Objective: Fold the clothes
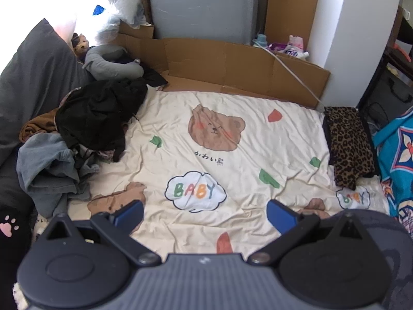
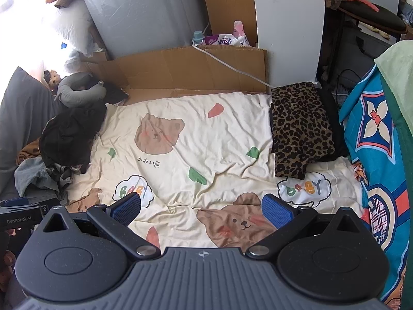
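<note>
— Where are the clothes sitting?

— The unfolded heap is lying at the bedsheet's left edge; a leopard-print piece is resting folded at right.

— And my grippers?

— You're holding the left gripper and right gripper wide open, empty. The black garment is looking soft, light; you're probably wanting a hem.

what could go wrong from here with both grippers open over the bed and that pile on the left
1. The black garment lies tangled on the denim piece; grabbing it may drag others along.
2. The folded leopard-print garment sits near the bed's right side; spreading clothes could knock it undone.
3. The bear sheet is wrinkled, so jaws might pinch it too.
</note>
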